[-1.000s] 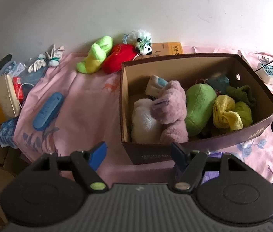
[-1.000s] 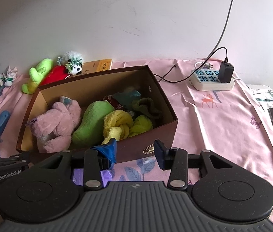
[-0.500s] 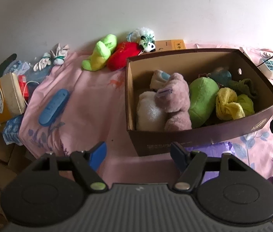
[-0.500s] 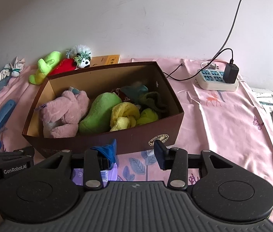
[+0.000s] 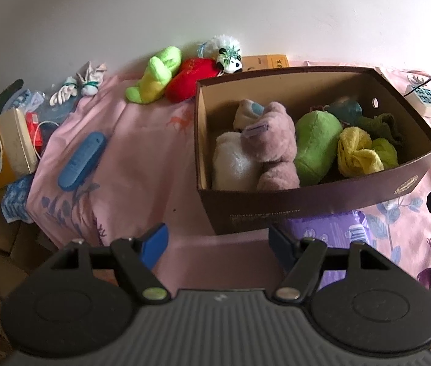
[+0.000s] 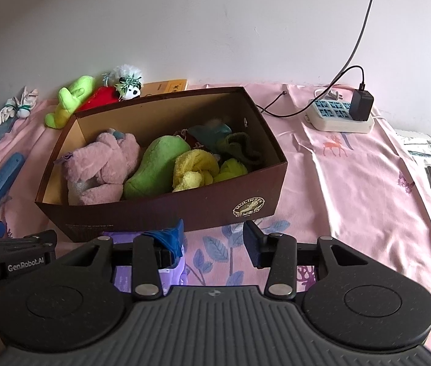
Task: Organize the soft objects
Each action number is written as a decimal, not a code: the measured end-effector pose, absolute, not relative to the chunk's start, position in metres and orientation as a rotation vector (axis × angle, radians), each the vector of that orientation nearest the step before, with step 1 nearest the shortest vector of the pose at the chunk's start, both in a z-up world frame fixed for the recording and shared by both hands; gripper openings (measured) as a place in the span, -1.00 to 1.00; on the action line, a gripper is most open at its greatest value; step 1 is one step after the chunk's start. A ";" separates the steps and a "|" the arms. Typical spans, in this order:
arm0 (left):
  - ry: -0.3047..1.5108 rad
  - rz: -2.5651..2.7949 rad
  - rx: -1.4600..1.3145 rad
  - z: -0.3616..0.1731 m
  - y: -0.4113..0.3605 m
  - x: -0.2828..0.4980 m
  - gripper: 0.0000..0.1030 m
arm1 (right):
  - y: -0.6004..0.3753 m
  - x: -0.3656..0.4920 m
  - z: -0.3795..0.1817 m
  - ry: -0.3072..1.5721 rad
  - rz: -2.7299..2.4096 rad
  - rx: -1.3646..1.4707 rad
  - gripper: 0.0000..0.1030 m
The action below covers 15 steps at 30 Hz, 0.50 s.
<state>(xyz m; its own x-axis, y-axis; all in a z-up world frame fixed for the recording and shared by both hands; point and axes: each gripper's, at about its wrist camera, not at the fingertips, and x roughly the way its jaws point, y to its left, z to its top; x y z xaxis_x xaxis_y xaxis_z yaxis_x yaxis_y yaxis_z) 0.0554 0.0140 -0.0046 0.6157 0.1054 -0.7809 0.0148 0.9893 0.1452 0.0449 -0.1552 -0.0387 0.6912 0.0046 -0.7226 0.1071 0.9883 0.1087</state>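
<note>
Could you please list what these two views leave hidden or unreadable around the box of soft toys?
- Purple packet: in both wrist views, mostly hidden behind the brown box and the hand-held grippers' fingers.
- White plush: in the right wrist view, nearly covered by the pink plush.
- Small print on the box front, left wrist view: too small to read.
- Box floor: buried under toys.

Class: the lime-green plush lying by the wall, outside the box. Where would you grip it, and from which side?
Grip the lime-green plush across its narrow middle, coming from above. It lies long and flat on the pink cloth, with the red plush against its right side, so a side approach looks blocked.
</note>
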 end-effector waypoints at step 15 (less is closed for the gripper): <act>0.872 0.048 0.183 0.000 0.018 0.060 0.41 | -0.154 0.042 -0.034 0.787 -0.062 0.142 -0.47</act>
